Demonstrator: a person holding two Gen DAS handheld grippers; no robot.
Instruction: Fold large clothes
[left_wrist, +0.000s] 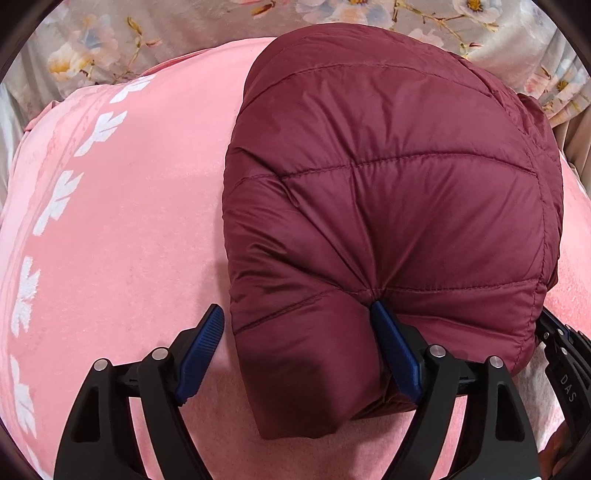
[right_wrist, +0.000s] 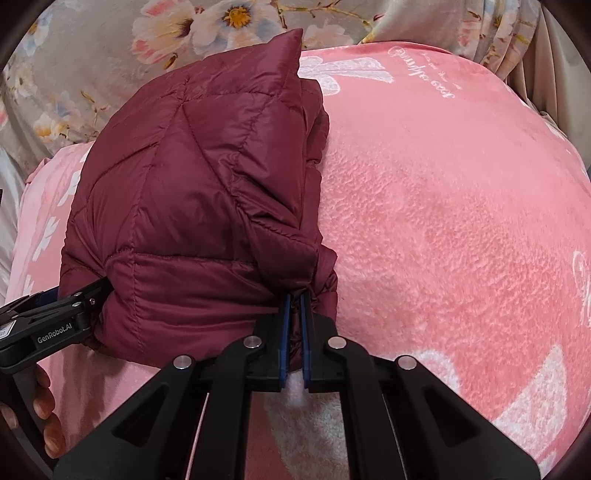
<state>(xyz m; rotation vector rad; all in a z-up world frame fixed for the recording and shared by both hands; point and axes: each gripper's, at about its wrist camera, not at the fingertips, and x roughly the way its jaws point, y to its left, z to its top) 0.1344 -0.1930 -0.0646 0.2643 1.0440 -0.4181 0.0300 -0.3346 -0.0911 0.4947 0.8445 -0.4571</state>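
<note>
**What you can't see from here**

Your jacket (left_wrist: 388, 192) hides the blanket (left_wrist: 129, 221) under it, and its own folded-under layers stay out of sight. In the left view, the right gripper (left_wrist: 561, 354) is cut off at the picture's edge; in the right view, the left gripper (right_wrist: 55, 317) and your hand (right_wrist: 44, 413) run off the frame. The blanket's script (right_wrist: 424, 70) is too small to read, perhaps upside down.
</note>
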